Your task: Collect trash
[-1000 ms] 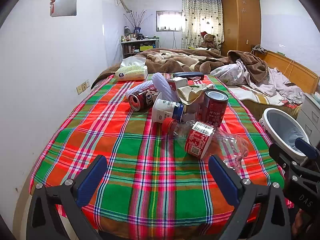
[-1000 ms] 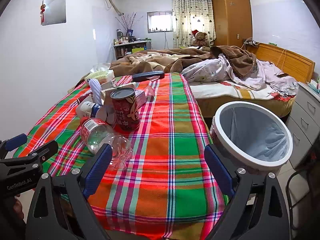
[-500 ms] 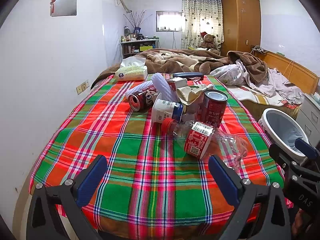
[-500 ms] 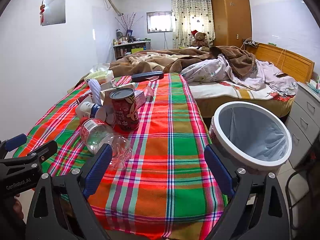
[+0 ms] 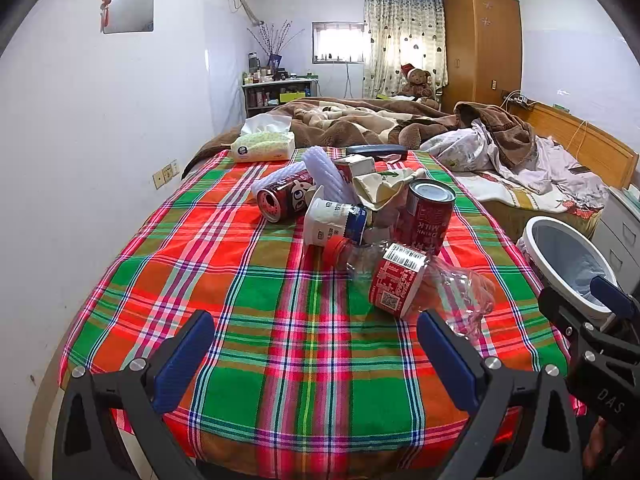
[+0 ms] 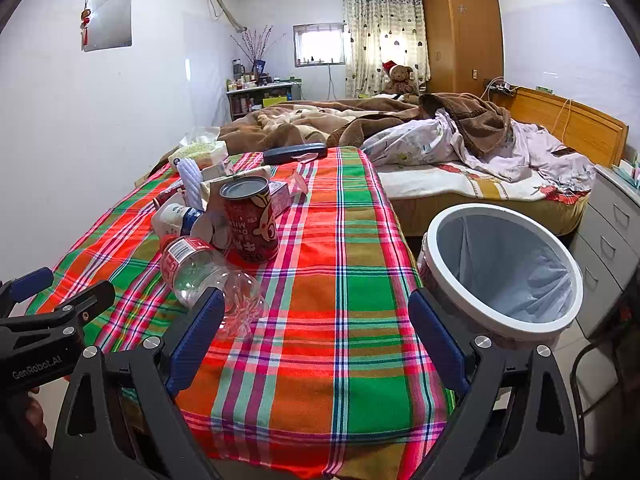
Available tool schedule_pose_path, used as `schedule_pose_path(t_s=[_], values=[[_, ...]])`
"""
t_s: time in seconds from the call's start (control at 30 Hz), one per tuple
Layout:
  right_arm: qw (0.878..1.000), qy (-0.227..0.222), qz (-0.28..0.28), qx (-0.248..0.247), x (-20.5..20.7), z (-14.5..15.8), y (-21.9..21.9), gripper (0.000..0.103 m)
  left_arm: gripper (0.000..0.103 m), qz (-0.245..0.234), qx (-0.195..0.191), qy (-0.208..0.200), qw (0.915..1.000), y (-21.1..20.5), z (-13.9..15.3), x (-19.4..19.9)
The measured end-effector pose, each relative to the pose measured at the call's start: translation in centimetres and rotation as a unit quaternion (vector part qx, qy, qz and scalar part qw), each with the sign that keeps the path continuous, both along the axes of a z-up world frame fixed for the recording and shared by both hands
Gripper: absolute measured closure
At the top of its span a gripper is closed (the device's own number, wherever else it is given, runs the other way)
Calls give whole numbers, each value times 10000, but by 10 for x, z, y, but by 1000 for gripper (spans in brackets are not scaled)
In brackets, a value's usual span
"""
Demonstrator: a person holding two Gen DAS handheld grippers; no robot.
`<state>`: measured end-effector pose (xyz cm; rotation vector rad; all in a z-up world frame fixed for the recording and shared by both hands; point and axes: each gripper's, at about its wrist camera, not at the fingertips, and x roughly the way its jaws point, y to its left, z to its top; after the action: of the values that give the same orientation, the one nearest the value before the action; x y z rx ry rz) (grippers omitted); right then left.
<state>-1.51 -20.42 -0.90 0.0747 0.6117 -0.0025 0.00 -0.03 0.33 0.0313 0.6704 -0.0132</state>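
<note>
Left gripper, black frame with blue-padded fingers, is spread wide and holds nothing; it hovers over the near end of the red, green and orange plaid tablecloth, short of the litter. Right gripper, same build, is likewise spread wide and empty; it hangs over the near right part of the cloth, its right finger in line with the bin.

Litter sits in one cluster on the middle of the cloth; nearest item is a crushed clear plastic bottle with red cap and red label, lying on its side, base toward the grippers; its crumpled base lies just beyond the right gripper's left finger in the right wrist view. Behind it, touching or nearly so, stands an upright red drink can marked MILK, printing inverted; a white plastic bottle with a blue band lies on its side to the left of that can; a second red can with a cartoon face lies on its side farther left, mouth toward the camera. A white ribbed foam sleeve, a small carton and crumpled beige paper sit at the back of the cluster.

Round white-rimmed waste bin with a pale blue liner stands on the floor beside the right edge of the table; nothing is visible inside it. A soft pack of tissues rests at the far left corner; a dark flat case lies at the far edge.
</note>
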Motion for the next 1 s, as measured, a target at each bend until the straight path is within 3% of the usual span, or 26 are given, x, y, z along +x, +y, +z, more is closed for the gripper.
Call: schedule_pose_path(t_s=[1.0], values=[[10000, 3, 26, -31, -1, 0, 2, 8, 1, 13, 3, 18, 10000, 4, 1, 1]])
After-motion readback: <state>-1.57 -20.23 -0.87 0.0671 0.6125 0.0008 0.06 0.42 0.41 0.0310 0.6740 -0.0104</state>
